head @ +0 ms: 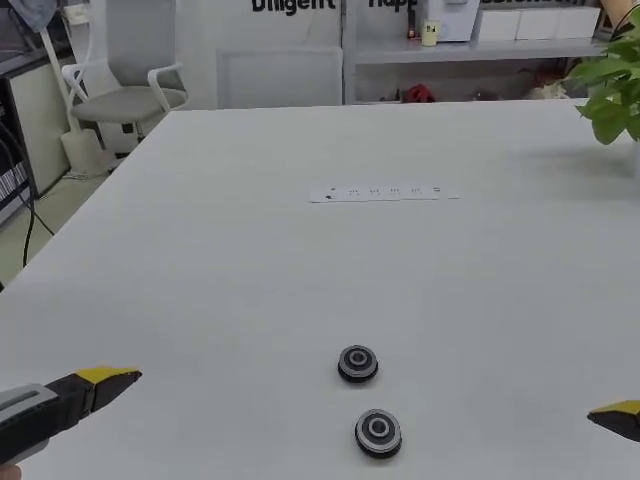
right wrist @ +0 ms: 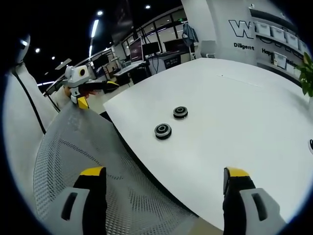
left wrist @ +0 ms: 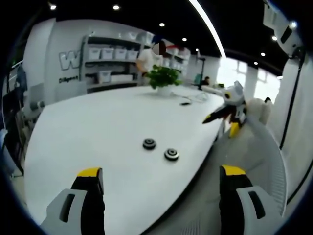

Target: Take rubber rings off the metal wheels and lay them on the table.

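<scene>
Two small metal wheels with black rubber rings lie flat on the white table: the farther wheel [head: 358,363] [left wrist: 149,143] [right wrist: 180,112] and the nearer wheel [head: 378,432] [left wrist: 171,154] [right wrist: 163,130]. My left gripper [left wrist: 161,183] is open, well short of them; its yellow tip [head: 105,377] pokes in at the lower left of the head view. My right gripper [right wrist: 164,183] is open too, hanging over a mesh chair off the table's edge; its tip [head: 618,413] shows at the lower right. Neither gripper holds anything.
A white power strip [head: 383,193] lies mid-table. A potted plant [head: 612,85] stands at the far right edge. A white office chair [head: 120,90] sits beyond the far left corner. Shelves line the back wall. A grey mesh chair [right wrist: 98,166] is below the table's near edge.
</scene>
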A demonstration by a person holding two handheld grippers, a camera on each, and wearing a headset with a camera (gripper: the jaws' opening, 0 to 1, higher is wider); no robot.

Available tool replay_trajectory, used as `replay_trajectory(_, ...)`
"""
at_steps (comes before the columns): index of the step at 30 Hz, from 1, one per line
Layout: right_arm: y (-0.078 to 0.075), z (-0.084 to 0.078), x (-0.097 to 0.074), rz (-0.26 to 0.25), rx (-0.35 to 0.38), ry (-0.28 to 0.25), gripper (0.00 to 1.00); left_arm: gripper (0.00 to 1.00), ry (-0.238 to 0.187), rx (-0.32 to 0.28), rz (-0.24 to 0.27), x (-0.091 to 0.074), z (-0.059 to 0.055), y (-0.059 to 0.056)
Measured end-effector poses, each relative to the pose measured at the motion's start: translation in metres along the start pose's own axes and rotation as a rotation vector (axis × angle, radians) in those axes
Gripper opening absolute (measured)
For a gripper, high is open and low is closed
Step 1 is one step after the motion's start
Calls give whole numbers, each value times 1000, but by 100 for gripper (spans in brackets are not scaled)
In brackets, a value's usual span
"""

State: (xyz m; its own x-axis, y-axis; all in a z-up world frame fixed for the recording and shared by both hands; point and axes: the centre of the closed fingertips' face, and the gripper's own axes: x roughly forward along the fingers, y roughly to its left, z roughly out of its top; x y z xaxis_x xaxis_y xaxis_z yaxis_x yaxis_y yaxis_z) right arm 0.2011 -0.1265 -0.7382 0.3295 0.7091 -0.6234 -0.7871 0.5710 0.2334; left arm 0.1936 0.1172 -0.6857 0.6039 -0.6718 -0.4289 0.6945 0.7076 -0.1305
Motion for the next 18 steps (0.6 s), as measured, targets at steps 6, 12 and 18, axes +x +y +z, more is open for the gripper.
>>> replay_trajectory(6,-4,2,1,1,3,-2,97,100,6,16,-12,3,5,-1)
replay_trajectory(12,-8,9,1,1,1,-14,97,100,4,46,-32,5,16,-3)
replay_trajectory(18,-14,19,2,-10,-8,-31,96,100,-7,79,-46,6,29,-3)
